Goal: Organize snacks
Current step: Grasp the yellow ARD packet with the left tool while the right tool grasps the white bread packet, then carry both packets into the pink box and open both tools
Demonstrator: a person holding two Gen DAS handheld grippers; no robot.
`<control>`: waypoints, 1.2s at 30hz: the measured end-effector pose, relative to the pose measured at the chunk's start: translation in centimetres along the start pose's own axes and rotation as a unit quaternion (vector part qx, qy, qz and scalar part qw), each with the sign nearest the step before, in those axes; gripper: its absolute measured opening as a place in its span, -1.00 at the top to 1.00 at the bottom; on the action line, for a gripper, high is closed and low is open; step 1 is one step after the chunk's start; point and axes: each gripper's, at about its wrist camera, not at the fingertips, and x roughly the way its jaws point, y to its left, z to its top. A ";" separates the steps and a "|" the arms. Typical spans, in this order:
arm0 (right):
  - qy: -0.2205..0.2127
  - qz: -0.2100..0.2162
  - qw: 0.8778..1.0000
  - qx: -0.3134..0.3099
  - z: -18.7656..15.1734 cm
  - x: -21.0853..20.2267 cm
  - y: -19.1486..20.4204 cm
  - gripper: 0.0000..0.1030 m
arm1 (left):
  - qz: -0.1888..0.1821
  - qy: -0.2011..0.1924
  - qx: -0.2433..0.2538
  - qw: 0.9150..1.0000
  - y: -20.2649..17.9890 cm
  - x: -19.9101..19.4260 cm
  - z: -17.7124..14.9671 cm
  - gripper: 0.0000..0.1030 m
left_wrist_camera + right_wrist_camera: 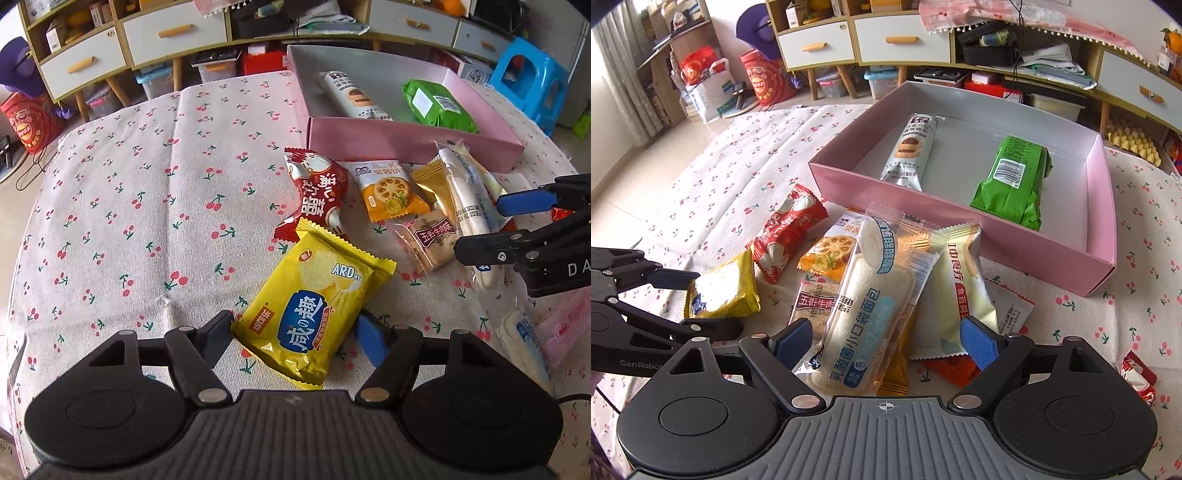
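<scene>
A yellow cracker packet (314, 306) lies on the cherry-print cloth between the fingers of my left gripper (295, 334); both pads touch its sides. The right wrist view shows the same grip (716, 301) on that packet (720, 291). My right gripper (886, 341) stands open over the snack pile, its pads either side of a white bread packet (864, 314) and a pale yellow packet (960, 295). The pink box (923, 218) behind holds a biscuit tube (910, 147) and a green pack (1012, 181).
A red packet (317, 192), an orange lotus-chip packet (388, 192), a gold packet (432, 181) and a brown beef-snack packet (432, 236) lie in front of the box. A red-and-white packet (1137, 380) sits at the right. Cabinets and storage bins stand beyond the table's far edge.
</scene>
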 end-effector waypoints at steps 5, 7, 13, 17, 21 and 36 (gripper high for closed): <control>0.002 0.006 1.000 0.014 0.2 -0.1 -0.1 -0.26 | 0.003 -0.004 -0.009 1.000 0.0 -0.2 0.2 -0.25; 0.002 0.012 1.000 0.021 0.3 -0.2 -0.2 -0.03 | 0.002 -0.006 -0.012 1.000 0.0 -0.2 0.2 -0.23; 0.004 0.024 0.999 0.041 0.5 -0.5 -0.4 0.23 | -0.015 -0.002 -0.032 0.999 0.2 -0.3 0.5 -0.16; 0.005 0.033 0.998 0.054 0.8 -1.0 -0.6 0.28 | -0.018 -0.008 -0.031 0.999 0.0 -0.7 0.6 -0.15; 0.005 0.046 0.996 0.076 1.1 -1.6 -1.0 0.31 | -0.020 -0.017 -0.036 0.999 0.1 -1.1 0.8 -0.15; -0.035 0.062 0.987 0.147 2.5 -4.4 -4.4 0.31 | -0.024 -0.044 -0.065 0.997 0.1 -2.1 2.6 -0.15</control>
